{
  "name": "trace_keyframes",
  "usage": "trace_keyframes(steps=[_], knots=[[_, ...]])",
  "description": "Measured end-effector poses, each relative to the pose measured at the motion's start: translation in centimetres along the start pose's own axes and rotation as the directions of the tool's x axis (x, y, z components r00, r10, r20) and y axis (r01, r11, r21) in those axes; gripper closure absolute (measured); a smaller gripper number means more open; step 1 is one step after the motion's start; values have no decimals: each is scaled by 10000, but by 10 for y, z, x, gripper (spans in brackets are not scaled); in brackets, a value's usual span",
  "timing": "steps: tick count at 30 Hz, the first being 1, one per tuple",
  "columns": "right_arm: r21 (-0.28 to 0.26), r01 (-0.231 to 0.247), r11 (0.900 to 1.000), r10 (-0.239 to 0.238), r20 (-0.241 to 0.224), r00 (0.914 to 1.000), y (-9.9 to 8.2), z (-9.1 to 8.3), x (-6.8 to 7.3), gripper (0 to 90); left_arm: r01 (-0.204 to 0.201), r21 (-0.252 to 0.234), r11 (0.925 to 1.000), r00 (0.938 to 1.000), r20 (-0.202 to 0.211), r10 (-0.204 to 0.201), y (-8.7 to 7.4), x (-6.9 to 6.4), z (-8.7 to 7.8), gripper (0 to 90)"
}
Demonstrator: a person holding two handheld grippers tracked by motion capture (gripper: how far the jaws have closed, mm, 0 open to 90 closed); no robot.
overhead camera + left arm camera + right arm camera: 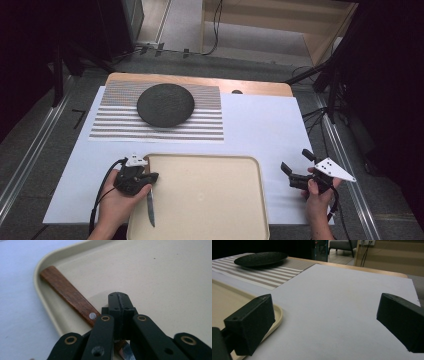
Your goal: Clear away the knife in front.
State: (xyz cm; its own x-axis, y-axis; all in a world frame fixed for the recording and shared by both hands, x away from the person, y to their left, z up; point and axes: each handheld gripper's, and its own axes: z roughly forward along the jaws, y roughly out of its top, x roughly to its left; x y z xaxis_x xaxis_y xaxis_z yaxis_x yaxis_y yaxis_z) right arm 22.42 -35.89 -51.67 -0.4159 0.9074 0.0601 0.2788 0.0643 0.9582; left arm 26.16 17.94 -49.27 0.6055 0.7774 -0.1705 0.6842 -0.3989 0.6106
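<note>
Under my hands lies the beige tray (210,200), near the table's front edge. Along its left side rests a knife (150,202) with brown wooden handle (67,293) and steel blade, handle away from me, tip toward me. Left gripper (119,298) is clamped on it; right gripper (296,167) gapes wide over white table (260,125)

Lab-like recording room, dark tripod stands (334,85), floor cables (216,30), rails (30,150) beside table (260,125)
</note>
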Motion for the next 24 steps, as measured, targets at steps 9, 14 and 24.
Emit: trace_keyframes(steps=[9,14,24], knots=[[21,26,10000,-26,18,10000,0,0,0,2,188,-147,9997,9998,-25,-189,-6,10,-6,900],[40,32,10000,-32,11,10000,0,0,0,2,73,-419,9991,10000,-54,-76,-8,10,-5,899],[15,29,10000,-29,-15,10000,0,0,0,2,-314,-2517,9673,9969,623,485,-10,14,-19,783]])
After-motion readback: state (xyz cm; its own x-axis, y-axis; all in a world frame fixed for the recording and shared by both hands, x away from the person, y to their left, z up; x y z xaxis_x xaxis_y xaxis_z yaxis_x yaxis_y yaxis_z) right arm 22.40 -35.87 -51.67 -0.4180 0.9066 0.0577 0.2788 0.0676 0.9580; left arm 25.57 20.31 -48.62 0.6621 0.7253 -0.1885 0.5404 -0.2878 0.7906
